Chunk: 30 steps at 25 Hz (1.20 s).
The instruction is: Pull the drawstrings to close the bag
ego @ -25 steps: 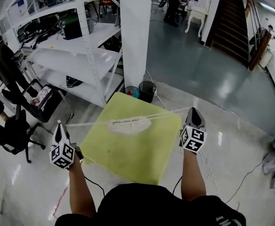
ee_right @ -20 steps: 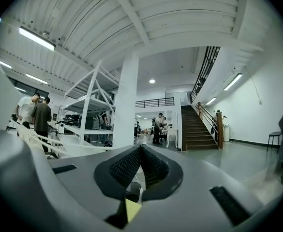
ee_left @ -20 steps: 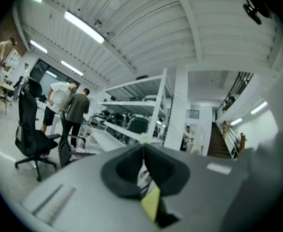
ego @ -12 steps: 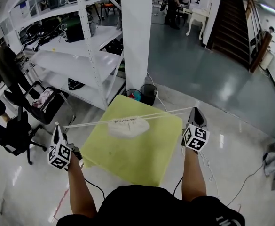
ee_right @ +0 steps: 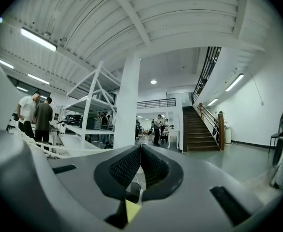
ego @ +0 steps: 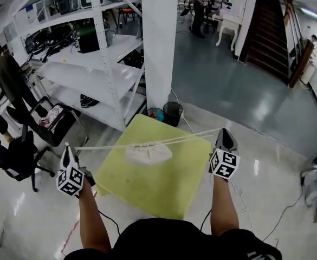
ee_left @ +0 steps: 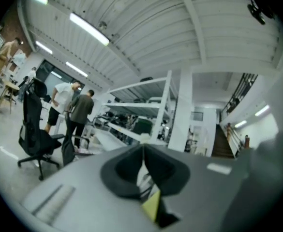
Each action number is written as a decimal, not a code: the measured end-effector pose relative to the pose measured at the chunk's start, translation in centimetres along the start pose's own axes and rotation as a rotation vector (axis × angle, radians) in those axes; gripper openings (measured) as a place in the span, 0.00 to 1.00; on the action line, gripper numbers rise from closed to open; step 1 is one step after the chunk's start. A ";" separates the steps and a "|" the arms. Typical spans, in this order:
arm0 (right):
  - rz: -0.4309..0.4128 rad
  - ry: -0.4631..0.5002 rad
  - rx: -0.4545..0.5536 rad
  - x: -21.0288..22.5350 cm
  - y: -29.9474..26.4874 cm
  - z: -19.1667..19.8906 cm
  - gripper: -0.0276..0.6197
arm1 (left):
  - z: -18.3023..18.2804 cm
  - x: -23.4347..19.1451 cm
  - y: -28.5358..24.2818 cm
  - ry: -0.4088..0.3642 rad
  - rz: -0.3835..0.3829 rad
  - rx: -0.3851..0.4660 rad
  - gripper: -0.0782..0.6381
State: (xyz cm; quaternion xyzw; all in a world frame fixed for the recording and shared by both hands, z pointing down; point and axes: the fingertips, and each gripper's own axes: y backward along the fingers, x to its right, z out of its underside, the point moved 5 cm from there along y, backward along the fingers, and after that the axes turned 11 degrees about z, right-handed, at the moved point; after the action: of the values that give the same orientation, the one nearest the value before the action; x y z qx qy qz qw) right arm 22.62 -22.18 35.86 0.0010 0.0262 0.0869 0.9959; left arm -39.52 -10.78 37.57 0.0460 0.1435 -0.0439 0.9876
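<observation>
The left gripper (ego: 67,146) is clenched on the strings (ego: 107,145), and the left gripper view shows its jaws pressed together. The right gripper (ego: 224,131) is clamped the same way on the opposite ends. The strings run straight and taut from one pair of fingers to the other. About midway between the two they cross the top of the bag (ego: 149,153), which lies bunched along them on the far half of the table (ego: 158,191). The left fingers hang out past the table's left corner, over floor (ego: 266,107); the right fingers sit just beyond its right edge. Outward from the left fingers stands a chair (ego: 17,156), with a shelf (ego: 107,64) ahead of them — the tighter side. Outward from the right fingers the floor lies open. Past the table's far corner, ahead of both, stand a bin (ego: 172,112) and a pillar (ego: 159,42).
</observation>
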 end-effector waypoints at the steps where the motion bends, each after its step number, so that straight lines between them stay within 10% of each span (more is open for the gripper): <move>1: -0.008 0.012 0.002 -0.3 0.0 0.1 0.06 | 0.1 0.1 -0.1 -0.004 0.001 -0.004 0.13; 30: -0.207 0.239 0.086 -12.2 -13.8 -6.1 0.06 | -2.0 11.9 -22.5 -0.292 0.241 -0.054 0.13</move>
State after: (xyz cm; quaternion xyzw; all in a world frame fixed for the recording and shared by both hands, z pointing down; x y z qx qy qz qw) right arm 12.72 -37.93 30.34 0.0304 0.1479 -0.0178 0.9884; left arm -30.93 -33.76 30.44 0.0296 -0.0066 0.0724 0.9969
